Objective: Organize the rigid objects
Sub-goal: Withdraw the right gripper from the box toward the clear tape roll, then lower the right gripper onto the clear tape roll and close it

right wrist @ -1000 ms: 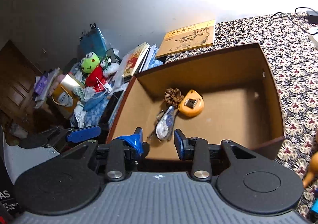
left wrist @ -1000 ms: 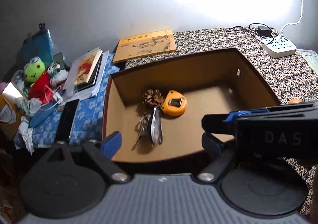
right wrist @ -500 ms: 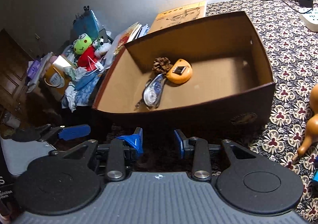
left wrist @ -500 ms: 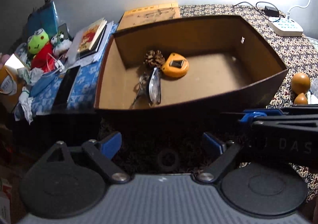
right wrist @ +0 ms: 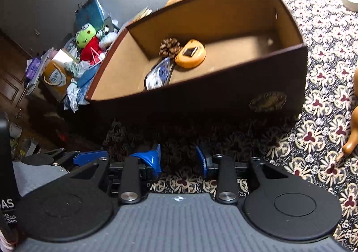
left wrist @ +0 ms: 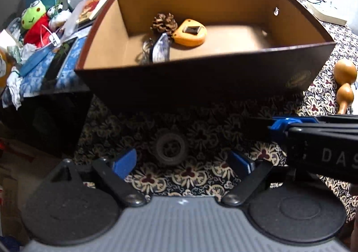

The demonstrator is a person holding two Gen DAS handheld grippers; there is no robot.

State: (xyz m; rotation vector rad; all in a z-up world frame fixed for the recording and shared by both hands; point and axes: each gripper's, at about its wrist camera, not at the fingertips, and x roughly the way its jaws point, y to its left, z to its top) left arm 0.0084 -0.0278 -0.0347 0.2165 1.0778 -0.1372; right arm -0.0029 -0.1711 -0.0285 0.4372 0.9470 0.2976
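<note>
— Where's the left gripper (left wrist: pixel 182 162) just now?

— Low over the patterned cloth (left wrist: pixel 201 176) on the table, short of the brown box (left wrist: pixel 201 79). Its jaws are spread wide with nothing between them, and a small grey toy wheel (left wrist: pixel 169 149) lies on the cloth just ahead of them, in the gap.

— And the right gripper (right wrist: pixel 179 160)?

— Close beside the other one, also low over the cloth and facing the dark front wall of the box. Its jaws stand apart, narrower than the left pair, and they grip nothing.

— What's in the box?

— A pine cone (right wrist: pixel 169 47) near the back wall, an orange tape measure (right wrist: pixel 190 56) touching it on the right, and a correction-tape dispenser (right wrist: pixel 158 74) in front of them, its tip near both. From the left wrist view something dark and metallic lies beside the dispenser; I can't make out what it is.

— Anything else lying out?

— A tan gourd (left wrist: pixel 344 82) on the cloth to the right of the box. Off to the left is a heap of clutter with a green frog plush toy (right wrist: pixel 86 38), and books (left wrist: pixel 94 6) behind the box corner.
</note>
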